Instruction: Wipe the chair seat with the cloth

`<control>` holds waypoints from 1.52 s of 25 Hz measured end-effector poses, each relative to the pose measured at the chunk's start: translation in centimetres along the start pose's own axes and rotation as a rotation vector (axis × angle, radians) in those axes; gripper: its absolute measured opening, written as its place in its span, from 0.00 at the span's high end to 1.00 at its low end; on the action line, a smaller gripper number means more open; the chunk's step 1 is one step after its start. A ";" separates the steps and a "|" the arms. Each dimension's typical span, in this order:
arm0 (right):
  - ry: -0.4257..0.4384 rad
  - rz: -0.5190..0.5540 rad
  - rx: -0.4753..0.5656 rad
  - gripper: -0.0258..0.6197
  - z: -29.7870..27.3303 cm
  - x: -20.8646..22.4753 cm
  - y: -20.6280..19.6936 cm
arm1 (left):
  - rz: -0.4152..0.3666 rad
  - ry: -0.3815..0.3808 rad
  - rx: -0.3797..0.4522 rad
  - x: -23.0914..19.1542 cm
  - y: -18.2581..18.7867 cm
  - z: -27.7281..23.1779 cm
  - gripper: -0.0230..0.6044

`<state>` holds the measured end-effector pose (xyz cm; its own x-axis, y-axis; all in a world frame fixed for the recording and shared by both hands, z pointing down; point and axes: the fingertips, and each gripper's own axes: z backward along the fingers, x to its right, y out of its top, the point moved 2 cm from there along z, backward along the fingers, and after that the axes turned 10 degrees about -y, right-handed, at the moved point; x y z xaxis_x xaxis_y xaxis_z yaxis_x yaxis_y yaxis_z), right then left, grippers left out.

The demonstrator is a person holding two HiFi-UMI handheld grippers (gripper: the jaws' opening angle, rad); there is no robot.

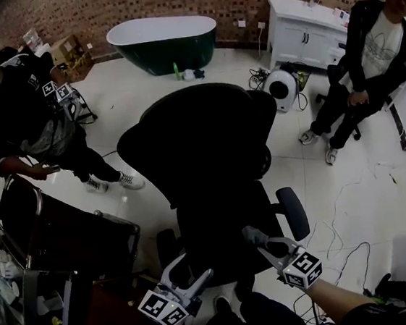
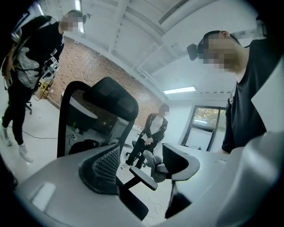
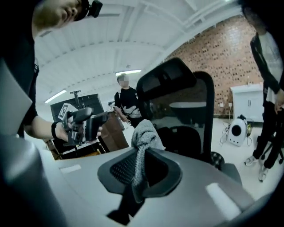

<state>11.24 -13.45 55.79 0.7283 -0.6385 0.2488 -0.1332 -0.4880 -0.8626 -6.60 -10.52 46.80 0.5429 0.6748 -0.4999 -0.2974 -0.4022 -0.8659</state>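
Nearest the wearer, low in the head view, the left tongs were released, jaws spread with nothing between them. Just beside them, the right tongs were clenched on a grey cloth. The cloth sat over the near right edge of the black chair seat, close to the armrest. Whether it touched the seat could not be made out. Wiping looked barely begun, if at all, with the whole seat left to cover. The cloth's long axis ran in line with the jaws. Its bunched end poked out past the tips toward the backrest, and a thin tail trailed back between the pads. Farther off stood a bathtub, with a seated person at right.
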 end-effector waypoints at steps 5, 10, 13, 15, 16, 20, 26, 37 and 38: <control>0.021 -0.001 0.152 0.91 6.2 -4.7 5.5 | -0.070 -0.065 0.041 6.0 2.3 3.9 0.45; 0.057 -0.007 0.230 0.91 12.5 -12.5 6.0 | -0.149 -0.113 0.054 12.6 1.7 10.1 0.45; 0.048 -0.001 0.273 0.91 16.3 -17.6 5.4 | -0.152 -0.143 0.052 16.6 0.4 14.5 0.45; 0.030 -0.005 0.308 0.91 19.6 -20.0 4.8 | -0.143 -0.171 0.042 19.5 -1.0 16.7 0.45; 0.019 -0.006 0.328 0.91 21.0 -20.9 4.8 | -0.143 -0.185 0.036 20.7 -1.6 17.5 0.45; -0.025 -0.004 0.380 0.91 25.0 -24.0 4.1 | -0.140 -0.207 -0.001 24.1 -3.4 20.6 0.45; -0.062 0.028 0.388 0.91 29.5 -26.0 2.4 | -0.147 -0.220 0.032 27.8 -3.9 22.1 0.45; -0.033 0.041 0.417 0.91 34.5 -24.5 2.1 | -0.175 -0.202 0.077 32.4 -3.8 19.3 0.45; -0.031 0.037 0.415 0.91 34.8 -24.1 1.9 | -0.180 -0.201 0.077 32.7 -3.7 19.1 0.45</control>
<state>16.80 21.73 32.87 0.7489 -0.6297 0.2064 0.1180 -0.1797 -0.9766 -2.72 24.84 33.37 0.4282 0.8432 -0.3252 -0.2739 -0.2219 -0.9358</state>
